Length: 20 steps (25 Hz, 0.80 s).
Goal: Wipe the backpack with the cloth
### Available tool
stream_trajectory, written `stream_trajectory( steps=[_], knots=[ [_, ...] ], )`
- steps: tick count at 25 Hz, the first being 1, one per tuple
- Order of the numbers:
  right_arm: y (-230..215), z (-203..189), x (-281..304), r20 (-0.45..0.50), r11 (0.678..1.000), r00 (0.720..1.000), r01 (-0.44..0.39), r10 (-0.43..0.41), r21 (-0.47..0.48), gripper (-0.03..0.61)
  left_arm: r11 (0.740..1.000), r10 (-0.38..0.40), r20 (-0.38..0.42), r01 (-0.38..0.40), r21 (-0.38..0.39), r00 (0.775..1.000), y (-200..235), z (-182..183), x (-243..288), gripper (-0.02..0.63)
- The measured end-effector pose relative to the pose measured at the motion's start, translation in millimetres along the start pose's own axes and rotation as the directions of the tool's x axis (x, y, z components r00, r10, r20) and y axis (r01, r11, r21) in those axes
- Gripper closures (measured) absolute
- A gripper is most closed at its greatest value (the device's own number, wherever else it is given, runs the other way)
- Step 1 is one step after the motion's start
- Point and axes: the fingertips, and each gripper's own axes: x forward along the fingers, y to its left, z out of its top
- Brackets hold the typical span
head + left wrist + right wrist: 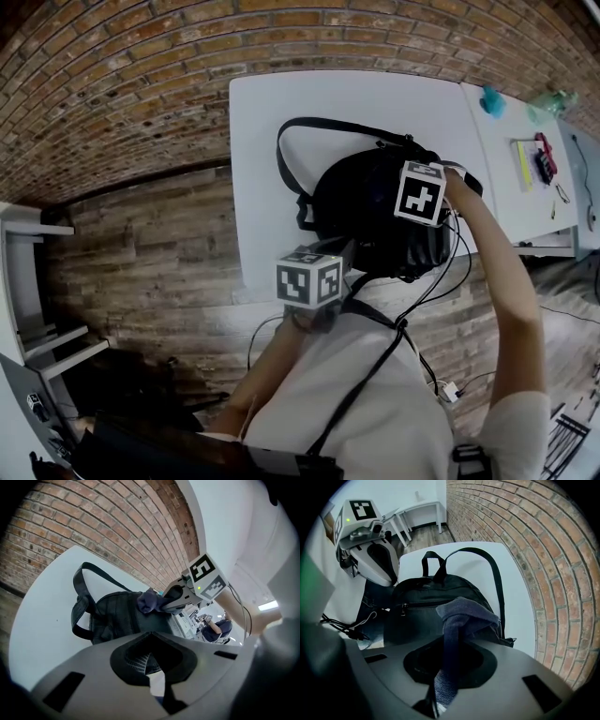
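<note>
— Anything to read from where you stand?

— No words and no numbers. My left cube (309, 279) and my right cube (421, 192) each carry black-and-white square markers. They are block patterns only, with no letters in them.

— Is there a brand on the backpack (370, 202)?

— None I can make out on its dark fabric.

— And the small things (542, 159) on the neighbouring desk (506, 122)?

— They're too small to read.

White table (267, 122) up against the brick wall (122, 84), and 1 black backpack (361, 197) lies on it, strap (279, 159) looping out over the bare top. Just beside it, a 2nd white table (502, 187) carries a teal object (493, 100) and other small bits.
</note>
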Motion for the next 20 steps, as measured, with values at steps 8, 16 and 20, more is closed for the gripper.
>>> stream_trajectory(
  steps=[8,16,20],
  knots=[
    [26.0,-1.8,-1.9,0.008,1.0,1.0,-0.018,0.018,-0.005,0.523,1.0,-0.004,-0.008,0.004,0.013,1.0,-3.2,-5.6,-1.9,0.609],
    [56.2,-7.5,-2.3,0.017,0.999,0.999,-0.046,0.046,-0.006,0.523,1.0,-0.012,-0.013,0.013,0.017,1.0,-7.0,-11.0,-2.1,0.609],
    [70.7,-9.3,-2.3,0.022,0.998,0.998,-0.055,0.055,-0.011,0.523,1.0,-0.011,-0.019,0.012,0.024,1.0,-7.9,-13.1,-2.6,0.609]
  ],
)
